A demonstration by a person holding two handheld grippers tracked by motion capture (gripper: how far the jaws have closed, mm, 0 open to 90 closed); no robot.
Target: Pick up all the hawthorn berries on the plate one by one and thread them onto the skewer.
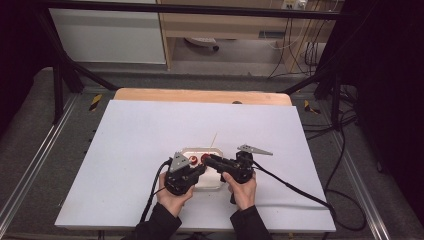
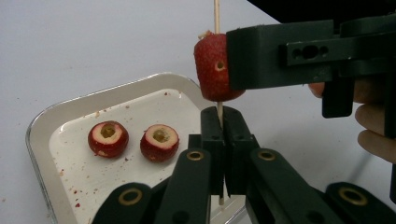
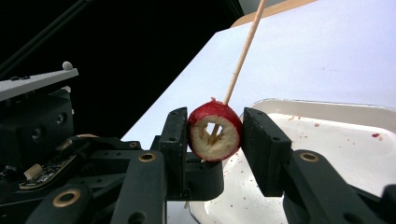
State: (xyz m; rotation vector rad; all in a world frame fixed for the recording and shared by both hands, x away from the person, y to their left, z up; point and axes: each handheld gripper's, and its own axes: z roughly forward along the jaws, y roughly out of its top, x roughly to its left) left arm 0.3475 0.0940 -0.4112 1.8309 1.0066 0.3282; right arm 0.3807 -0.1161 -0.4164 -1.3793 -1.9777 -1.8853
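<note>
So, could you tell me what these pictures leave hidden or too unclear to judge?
- Skewer: its top is cut off by the upper edge of the left gripper view, and its lower end sits behind the left gripper.
- Skewered fruit: its far side is covered by the right gripper in the left gripper view.
- Tray: the hands and grippers cover much of it in the high view, where the fruits are too small to count.

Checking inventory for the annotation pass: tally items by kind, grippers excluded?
Red cored fruits: 3, two on the tray, one on the skewer
Thin wooden skewer: 1
White rounded rectangular tray: 1
Total: 5
</note>
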